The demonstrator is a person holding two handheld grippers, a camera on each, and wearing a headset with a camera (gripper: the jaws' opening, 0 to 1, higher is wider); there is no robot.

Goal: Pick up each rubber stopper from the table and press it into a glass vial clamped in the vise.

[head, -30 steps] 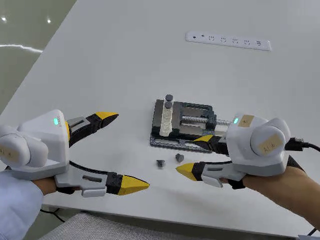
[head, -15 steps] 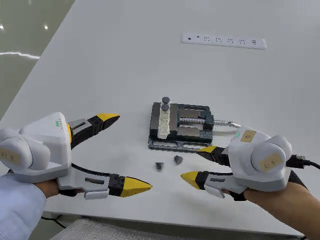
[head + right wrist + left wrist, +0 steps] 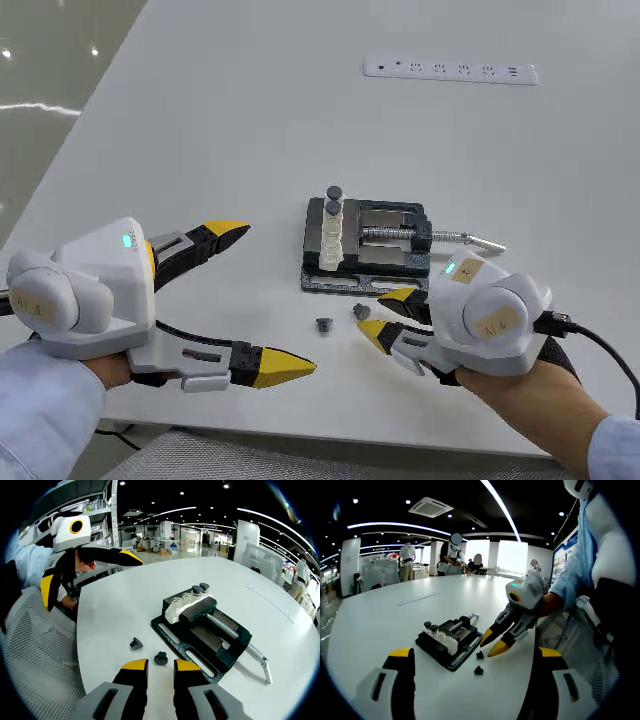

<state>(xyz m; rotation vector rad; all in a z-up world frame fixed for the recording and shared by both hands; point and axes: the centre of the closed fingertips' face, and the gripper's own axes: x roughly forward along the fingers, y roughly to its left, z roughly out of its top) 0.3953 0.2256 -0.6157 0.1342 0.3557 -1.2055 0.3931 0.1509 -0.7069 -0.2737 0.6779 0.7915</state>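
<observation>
Ok, R gripper (image 3: 385, 312) is low over the table (image 3: 200, 120), jaws slightly apart, nothing in them. Near stopper (image 3: 160, 658) sits on the table just ahead of the tips, lined up w/ the gap btw them in the right gripper view. It's not gripped; can't tell if a tip touches it. 2nd stopper (image 3: 135, 643) lies loose just beside the first, to its left in that view, outside the jaws. Vise (image 3: 197, 611) is close behind both stoppers. Vials (image 3: 181, 599) stand upright in a row, clamped in the vise: far two capped w/ dark stoppers, near ones uncapped. L gripper (image 3: 262, 300) is off to the left, jaws wide apart, empty, well apart from stoppers & vise, tips pointing their way. Power strip (image 3: 450, 70) lies at the far side of the table.
</observation>
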